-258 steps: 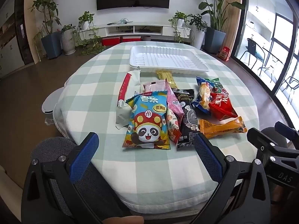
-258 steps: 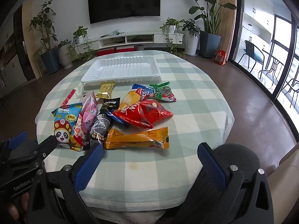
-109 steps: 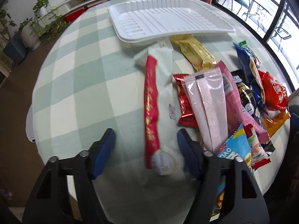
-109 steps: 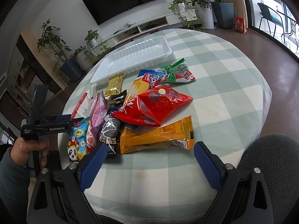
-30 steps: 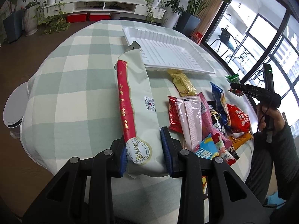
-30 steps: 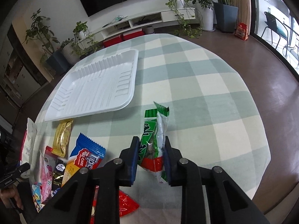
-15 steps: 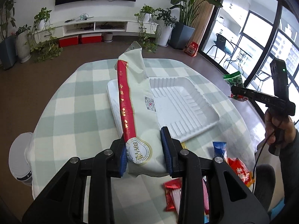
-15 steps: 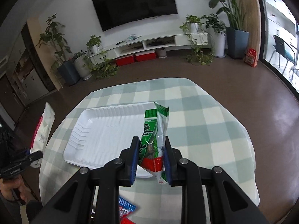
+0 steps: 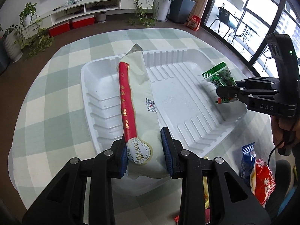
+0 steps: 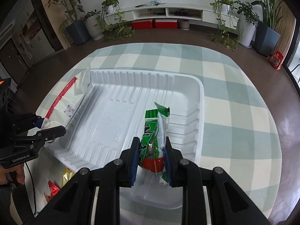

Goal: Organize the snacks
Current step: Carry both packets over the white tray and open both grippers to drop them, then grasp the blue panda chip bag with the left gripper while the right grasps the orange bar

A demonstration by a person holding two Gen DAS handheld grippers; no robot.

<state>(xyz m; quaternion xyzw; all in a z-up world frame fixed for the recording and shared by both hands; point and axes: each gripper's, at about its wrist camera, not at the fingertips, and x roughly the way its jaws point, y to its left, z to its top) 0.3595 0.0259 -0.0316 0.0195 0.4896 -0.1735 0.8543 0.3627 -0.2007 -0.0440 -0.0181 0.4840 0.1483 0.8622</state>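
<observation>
Left wrist view: the left gripper (image 9: 145, 150) is clamped on the near end of a long cream packet (image 9: 139, 112) with a red stripe, whose far end stretches ahead over the left half of the white tray (image 9: 189, 112). Off to its right, the right gripper (image 10: 151, 155) pinches the lower end of a green snack bag (image 10: 154, 131), which stands ahead of it over the right half of the tray. Whether either snack touches the tray floor cannot be told.

The step in hand looks like setting both snacks down. To do it well, lower each gripper until the packet lies flat on the ribbed floor, keep the long packet parallel to the tray's left wall, and open only once the snack is supported. More snacks lie on the checked bench (image 9: 56, 93), behind and to the right of the left gripper.
</observation>
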